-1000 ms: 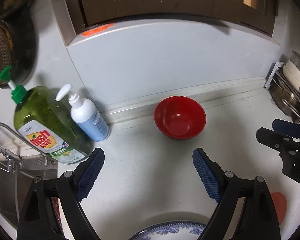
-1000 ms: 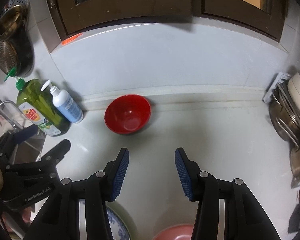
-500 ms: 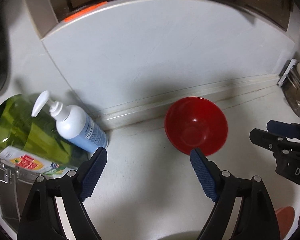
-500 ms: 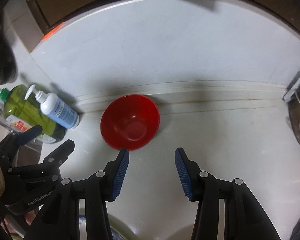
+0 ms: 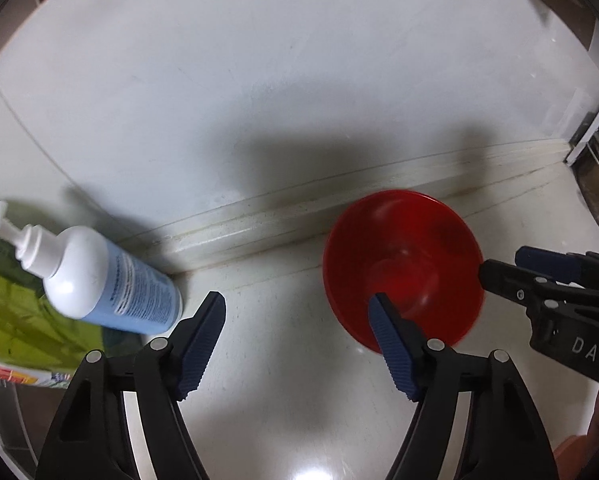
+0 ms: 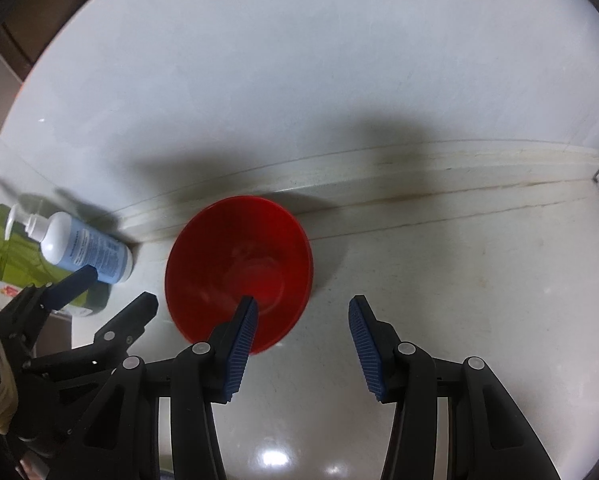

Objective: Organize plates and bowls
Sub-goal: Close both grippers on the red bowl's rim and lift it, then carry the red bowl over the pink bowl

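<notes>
A red bowl [image 5: 403,264] stands upright on the white counter near the back wall, also shown in the right wrist view as the red bowl [image 6: 239,256]. My left gripper [image 5: 299,304] hangs over its left side with its jaws closing. Its right finger [image 5: 391,340] shows over the bowl's inside and its left finger over bare counter, neither pad pressing on the rim. My right gripper [image 6: 303,304] is open over the bowl's right side, its left finger [image 6: 241,332] over the inside. Each gripper shows in the other's view: right gripper [image 5: 501,264], left gripper [image 6: 119,288].
A white and blue pump bottle [image 5: 111,280] and a green dish soap bottle [image 5: 19,312] stand left of the bowl against the wall. Part of a sink [image 5: 3,420] shows at lower left. A dish rack [image 5: 595,176] with metal pots sits at the far right.
Both grippers have come forward and down onto the red bowl, which now looks much larger. The left jaws have narrowed. The plates at the bottom edge have left both views.
</notes>
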Motion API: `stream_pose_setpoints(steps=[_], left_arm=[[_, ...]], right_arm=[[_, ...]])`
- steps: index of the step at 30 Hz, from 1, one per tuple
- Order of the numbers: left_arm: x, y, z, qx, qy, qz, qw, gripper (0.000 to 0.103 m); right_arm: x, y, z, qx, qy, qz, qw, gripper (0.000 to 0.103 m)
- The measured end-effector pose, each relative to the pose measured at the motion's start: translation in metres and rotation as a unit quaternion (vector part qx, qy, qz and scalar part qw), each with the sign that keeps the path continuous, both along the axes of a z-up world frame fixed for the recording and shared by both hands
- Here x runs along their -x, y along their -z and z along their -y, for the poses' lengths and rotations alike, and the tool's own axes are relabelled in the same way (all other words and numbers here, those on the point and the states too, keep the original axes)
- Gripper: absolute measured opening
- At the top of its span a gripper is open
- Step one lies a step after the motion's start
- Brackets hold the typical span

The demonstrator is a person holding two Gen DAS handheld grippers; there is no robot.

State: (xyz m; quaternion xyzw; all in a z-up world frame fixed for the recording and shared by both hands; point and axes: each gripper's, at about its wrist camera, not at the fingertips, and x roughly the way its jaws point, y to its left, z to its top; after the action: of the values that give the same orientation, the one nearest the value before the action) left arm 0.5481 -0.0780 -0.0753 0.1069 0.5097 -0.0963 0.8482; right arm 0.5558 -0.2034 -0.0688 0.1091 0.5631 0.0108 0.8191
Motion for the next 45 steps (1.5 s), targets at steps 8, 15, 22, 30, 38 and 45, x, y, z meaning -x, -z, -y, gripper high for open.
stream_pose_setpoints(steps=[8,15,22,30,38,45], left_arm=[[-0.015,0.015,0.004,-0.001,0.007,-0.018,0.9998,0.059],[-0.029,0.027,0.002,0.033,0.003,-0.057,0.9978,0.037],[-0.034,0.035,0.005,0.044,0.007,-0.070,0.9965,0.019],[-0.037,0.043,0.005,0.051,-0.003,-0.072,0.9961,0.011],[-0.016,0.032,-0.001,0.074,-0.023,-0.067,0.9948,0.011],[0.011,0.006,-0.010,0.091,-0.024,-0.047,0.9945,0.011]], right_arm=[[-0.013,0.017,-0.003,-0.003,-0.006,-0.014,1.000,0.032],[-0.020,0.027,-0.003,-0.014,-0.003,-0.027,1.000,0.026],[-0.025,0.034,0.000,-0.018,-0.001,-0.032,0.999,0.018],[-0.025,0.040,0.009,-0.035,0.010,-0.040,0.999,0.010],[-0.014,0.029,0.019,-0.042,0.018,-0.029,0.999,0.010],[0.012,0.003,0.026,-0.043,0.021,-0.004,0.999,0.010]])
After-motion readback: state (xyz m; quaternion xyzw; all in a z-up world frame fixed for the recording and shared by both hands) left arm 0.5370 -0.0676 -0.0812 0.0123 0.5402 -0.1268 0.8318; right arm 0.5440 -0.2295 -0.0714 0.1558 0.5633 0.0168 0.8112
